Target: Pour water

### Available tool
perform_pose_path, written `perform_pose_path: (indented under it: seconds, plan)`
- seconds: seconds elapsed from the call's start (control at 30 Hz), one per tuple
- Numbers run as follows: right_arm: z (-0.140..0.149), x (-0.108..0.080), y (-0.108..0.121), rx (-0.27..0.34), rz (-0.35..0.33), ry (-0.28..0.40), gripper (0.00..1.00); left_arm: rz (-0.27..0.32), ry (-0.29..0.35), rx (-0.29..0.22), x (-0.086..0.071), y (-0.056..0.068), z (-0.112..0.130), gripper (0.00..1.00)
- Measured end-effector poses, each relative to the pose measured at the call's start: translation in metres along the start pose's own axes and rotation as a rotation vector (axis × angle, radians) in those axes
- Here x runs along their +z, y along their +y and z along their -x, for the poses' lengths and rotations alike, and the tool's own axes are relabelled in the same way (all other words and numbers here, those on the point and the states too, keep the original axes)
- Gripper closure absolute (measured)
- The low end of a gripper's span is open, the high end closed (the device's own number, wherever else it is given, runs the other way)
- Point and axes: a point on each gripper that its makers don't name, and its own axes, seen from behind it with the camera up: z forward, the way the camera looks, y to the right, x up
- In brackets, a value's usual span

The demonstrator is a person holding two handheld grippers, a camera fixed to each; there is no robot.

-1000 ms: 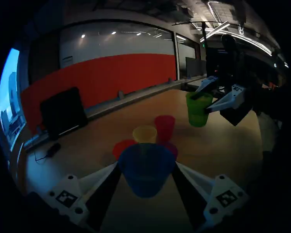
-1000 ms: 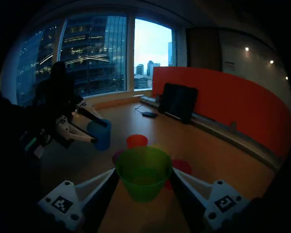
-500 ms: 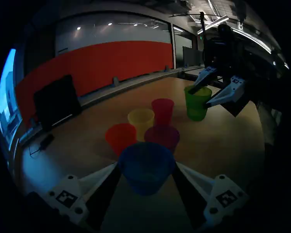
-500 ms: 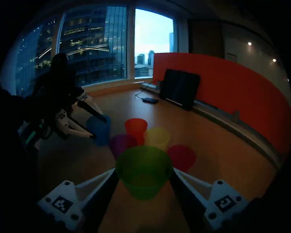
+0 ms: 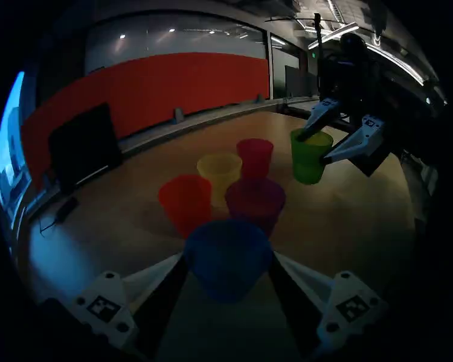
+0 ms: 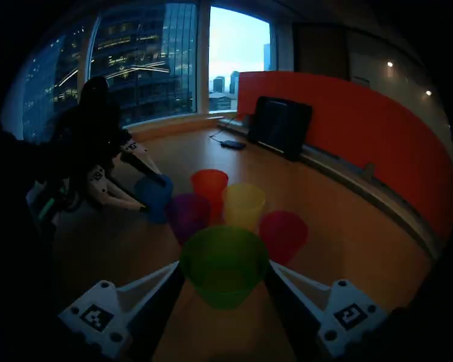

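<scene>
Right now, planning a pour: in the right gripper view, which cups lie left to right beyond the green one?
Blue cup → purple cup → orange cup → yellow cup → red cup.

The left gripper (image 5: 228, 260) clamps a blue cup (image 5: 228, 253). Beyond it, an orange cup (image 5: 185, 202), purple cup (image 5: 255, 200), yellow cup (image 5: 219, 172) and red cup (image 5: 255, 155) bunch on the desk (image 5: 359, 211). The right gripper (image 5: 311, 149) grips a green cup (image 5: 308, 161).

no words, numbers or brand names can be read anywhere. the only markings are square black-and-white coded tags (image 5: 102, 308), one at the near end of each finger of the left gripper (image 5: 228, 260) and of the right gripper (image 6: 224, 268); they carry block patterns, not letters or digits.
</scene>
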Motion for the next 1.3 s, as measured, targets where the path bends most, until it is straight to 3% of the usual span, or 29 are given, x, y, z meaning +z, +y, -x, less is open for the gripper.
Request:
perform_pose_path:
  seconds: [0.53,0.7,0.8,1.3]
  plan:
    - [0.005,0.004,0.003,0.003,0.009,-0.013,0.09,0.007,-0.035,-0.009,0.007,-0.001,0.015,0.12]
    - [0.009,0.006,0.005,0.005,0.015,-0.018,0.09,0.004,-0.062,-0.021,0.005,-0.002,0.019,0.05]
    - [0.012,0.007,0.006,0.007,0.017,-0.023,0.09,0.002,-0.061,-0.031,0.002,-0.004,0.018,0.00]
    - [0.039,0.018,0.003,-0.001,0.022,-0.069,0.09,-0.017,-0.053,-0.003,-0.022,0.000,0.018,0.00]
